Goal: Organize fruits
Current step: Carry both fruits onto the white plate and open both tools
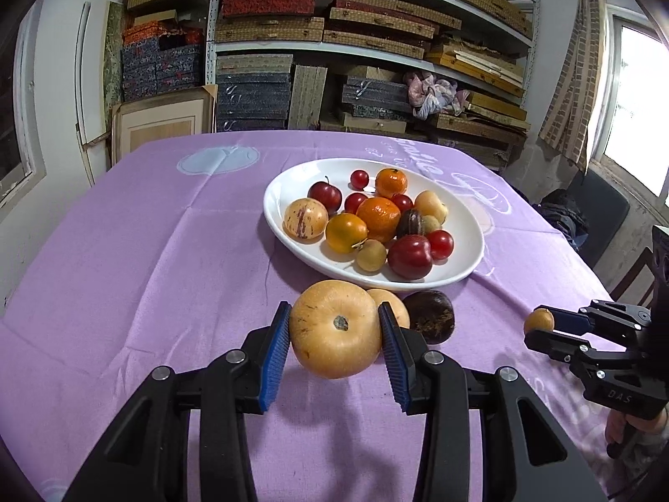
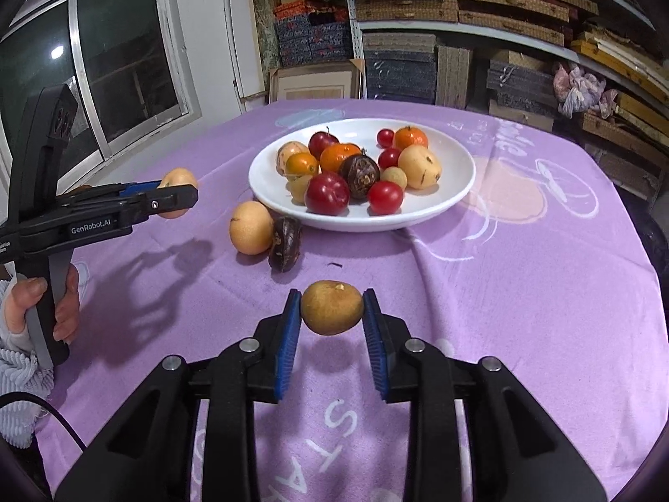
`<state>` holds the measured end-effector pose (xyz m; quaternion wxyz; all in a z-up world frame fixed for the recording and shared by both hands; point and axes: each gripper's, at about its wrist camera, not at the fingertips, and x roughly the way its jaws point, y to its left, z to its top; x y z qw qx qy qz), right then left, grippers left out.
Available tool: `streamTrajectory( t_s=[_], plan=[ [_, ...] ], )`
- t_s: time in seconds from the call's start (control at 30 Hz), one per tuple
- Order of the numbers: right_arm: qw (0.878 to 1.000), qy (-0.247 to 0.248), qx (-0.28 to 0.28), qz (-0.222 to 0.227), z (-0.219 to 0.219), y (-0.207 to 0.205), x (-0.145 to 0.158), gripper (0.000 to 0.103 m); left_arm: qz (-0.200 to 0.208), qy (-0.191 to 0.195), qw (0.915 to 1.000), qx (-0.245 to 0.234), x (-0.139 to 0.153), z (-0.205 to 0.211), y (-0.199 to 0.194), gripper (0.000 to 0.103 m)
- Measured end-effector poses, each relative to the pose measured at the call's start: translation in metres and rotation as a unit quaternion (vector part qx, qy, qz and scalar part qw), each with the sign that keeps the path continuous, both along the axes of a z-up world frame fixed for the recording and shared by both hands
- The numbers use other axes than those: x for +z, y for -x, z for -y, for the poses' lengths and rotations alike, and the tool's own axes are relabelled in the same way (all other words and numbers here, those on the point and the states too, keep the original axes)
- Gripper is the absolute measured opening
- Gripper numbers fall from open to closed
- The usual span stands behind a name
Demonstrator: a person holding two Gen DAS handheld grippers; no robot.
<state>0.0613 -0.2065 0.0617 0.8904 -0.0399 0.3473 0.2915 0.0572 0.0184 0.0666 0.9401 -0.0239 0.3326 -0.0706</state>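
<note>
Left gripper (image 1: 334, 330) clamped on a pale yellow fruit (image 1: 335, 328), lifted clear of the purple cloth (image 1: 167, 251). Right gripper (image 2: 331, 309) clamped on a small tan fruit (image 2: 331, 307), likewise raised. Beyond, a white plate (image 2: 455, 192) heaped with fruit; just near its left rim, on the cloth, lay a yellow fruit (image 2: 251, 228) touching a dark one (image 2: 285, 249).

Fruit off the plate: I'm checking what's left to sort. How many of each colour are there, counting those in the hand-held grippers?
Tan: 3 (big fruit in left hand-held gripper, small fruit in right hand-held gripper, loose fruit on the cloth)
Dark brown: 1 (dark fruit on the cloth)
Total: 4
</note>
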Motion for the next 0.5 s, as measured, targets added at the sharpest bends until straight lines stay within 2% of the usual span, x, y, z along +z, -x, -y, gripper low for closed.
streamTrajectory(
  t_s=[0.13, 0.37, 0.5],
  plan=[
    [0.999, -0.021, -0.005, 0.033, 0.004, 0.0, 0.041, 0.029, 0.015, 0.0, 0.9998, -0.014, 0.035, 0.005, -0.005, 0.042],
    [0.989, -0.065, -0.029, 0.126, 0.016, -0.025, 0.173, 0.029, 0.081, -0.026, 0.9963, -0.014, 0.14, 0.017, -0.043, 0.042],
    [0.986, -0.073, -0.038, 0.147, 0.013, -0.052, 0.213, 0.029, 0.105, -0.036, 0.9937, -0.012, 0.181, 0.026, -0.07, 0.042]
  ],
)
